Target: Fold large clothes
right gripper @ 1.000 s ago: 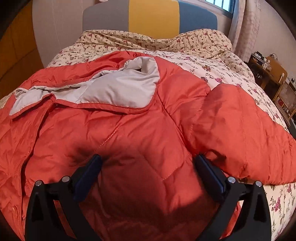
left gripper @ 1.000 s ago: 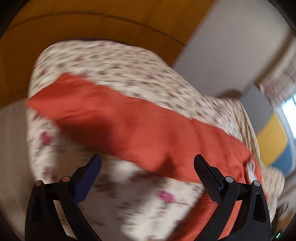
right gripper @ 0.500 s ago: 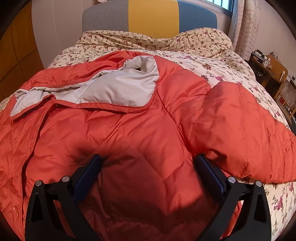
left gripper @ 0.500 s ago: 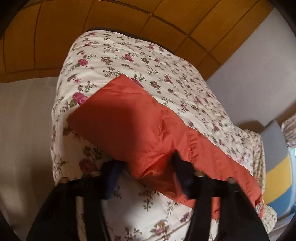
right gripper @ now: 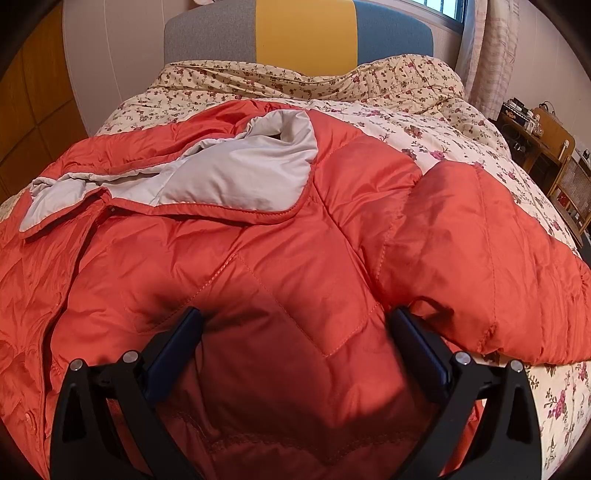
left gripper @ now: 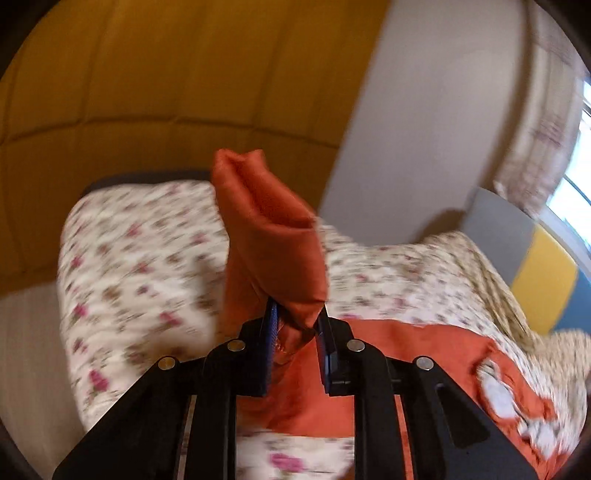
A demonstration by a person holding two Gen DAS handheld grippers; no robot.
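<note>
An orange-red quilted jacket (right gripper: 258,266) with a grey lining (right gripper: 236,166) lies spread on the bed's floral cover (right gripper: 424,122). One sleeve (right gripper: 480,251) stretches out to the right. My right gripper (right gripper: 295,325) hangs open just above the jacket's lower part, with nothing pinched. In the left wrist view my left gripper (left gripper: 295,314) has its jaws closing tight on the cuff end of the other sleeve (left gripper: 273,236). That sleeve is lifted off the cover (left gripper: 147,251) and stands up beyond the fingers. The jacket's body (left gripper: 424,350) trails away to the right.
A grey, yellow and blue headboard (right gripper: 303,33) stands at the bed's far end. A curtain (right gripper: 487,55) and wooden furniture (right gripper: 546,147) are to the right of the bed. Yellow wooden panels (left gripper: 166,74) line the wall beyond the bed's left side.
My left gripper went from wide open over the flat sleeve to shut on its end and lifted it off the bed. The right gripper has not moved.
</note>
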